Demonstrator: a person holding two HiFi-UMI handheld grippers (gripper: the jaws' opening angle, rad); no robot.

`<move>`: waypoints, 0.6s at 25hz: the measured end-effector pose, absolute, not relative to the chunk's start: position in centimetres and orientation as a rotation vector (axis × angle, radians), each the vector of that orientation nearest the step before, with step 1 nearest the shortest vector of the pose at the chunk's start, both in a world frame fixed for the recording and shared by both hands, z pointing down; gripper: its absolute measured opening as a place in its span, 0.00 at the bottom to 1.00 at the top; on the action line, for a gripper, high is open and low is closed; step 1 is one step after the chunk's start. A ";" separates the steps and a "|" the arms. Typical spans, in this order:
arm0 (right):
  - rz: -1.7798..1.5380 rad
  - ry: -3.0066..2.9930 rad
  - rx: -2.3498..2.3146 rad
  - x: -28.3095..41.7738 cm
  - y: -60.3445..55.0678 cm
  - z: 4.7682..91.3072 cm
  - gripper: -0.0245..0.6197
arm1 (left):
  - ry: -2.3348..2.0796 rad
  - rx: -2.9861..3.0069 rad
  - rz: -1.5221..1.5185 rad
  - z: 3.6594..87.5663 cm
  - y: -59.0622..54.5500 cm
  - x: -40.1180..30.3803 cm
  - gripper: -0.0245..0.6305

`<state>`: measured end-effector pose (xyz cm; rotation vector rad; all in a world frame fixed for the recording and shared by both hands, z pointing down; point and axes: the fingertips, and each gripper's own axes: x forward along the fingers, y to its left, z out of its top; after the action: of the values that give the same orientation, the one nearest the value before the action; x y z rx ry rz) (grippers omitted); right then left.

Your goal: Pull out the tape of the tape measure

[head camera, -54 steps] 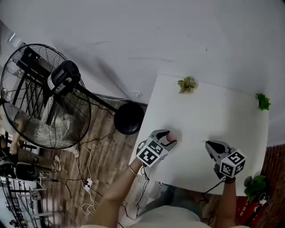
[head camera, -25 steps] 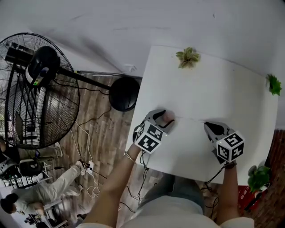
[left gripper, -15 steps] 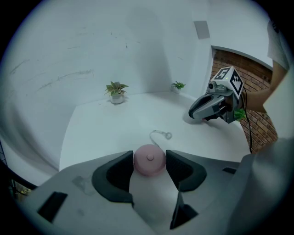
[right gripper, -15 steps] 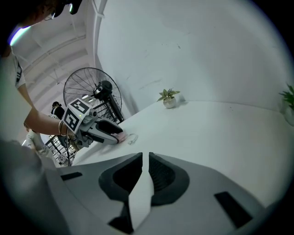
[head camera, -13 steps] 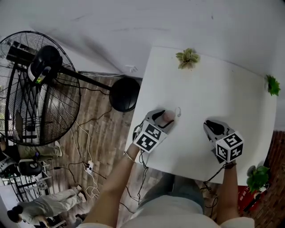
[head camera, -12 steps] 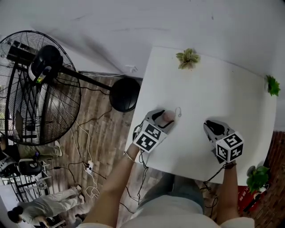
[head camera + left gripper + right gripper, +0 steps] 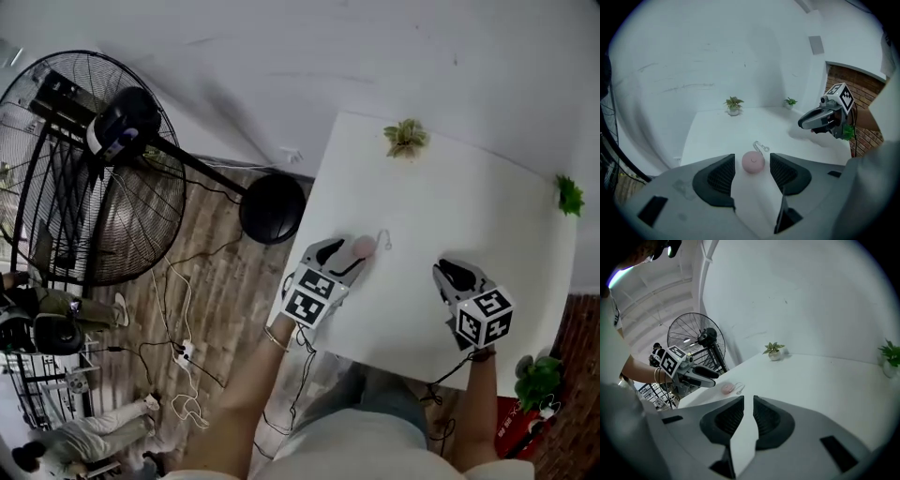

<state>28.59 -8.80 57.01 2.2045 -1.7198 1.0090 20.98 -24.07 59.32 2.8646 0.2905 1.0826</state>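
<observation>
Standing fan (image 7: 122,137), white table (image 7: 469,216), potted plant (image 7: 406,138)

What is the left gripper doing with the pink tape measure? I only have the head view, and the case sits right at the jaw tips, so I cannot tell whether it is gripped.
Observer: It is not gripped. In the left gripper view the left gripper is open, and the pink tape measure lies on the table between the jaw tips with a gap on each side.
Operator: Is the right gripper holding the tape's end, then?
Observer: No. In the right gripper view the right gripper has its jaws drawn together to a narrow slit, with nothing between them.
</observation>
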 end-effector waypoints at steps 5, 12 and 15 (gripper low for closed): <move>0.945 -1.715 2.261 28.5 -9.0 54.6 0.13 | 0.220 2.858 0.979 56.3 -24.5 19.8 0.39; 0.817 -1.728 2.344 27.2 -9.1 50.4 0.13 | 0.032 2.903 0.765 50.2 -25.7 17.8 0.38; 0.749 -1.714 2.402 26.9 -9.3 48.3 0.12 | -0.127 2.922 0.645 47.2 -27.1 17.1 0.32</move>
<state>26.93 -9.35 48.25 2.4018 -1.7144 0.7489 17.08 -27.10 47.22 2.9215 -0.1270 0.6446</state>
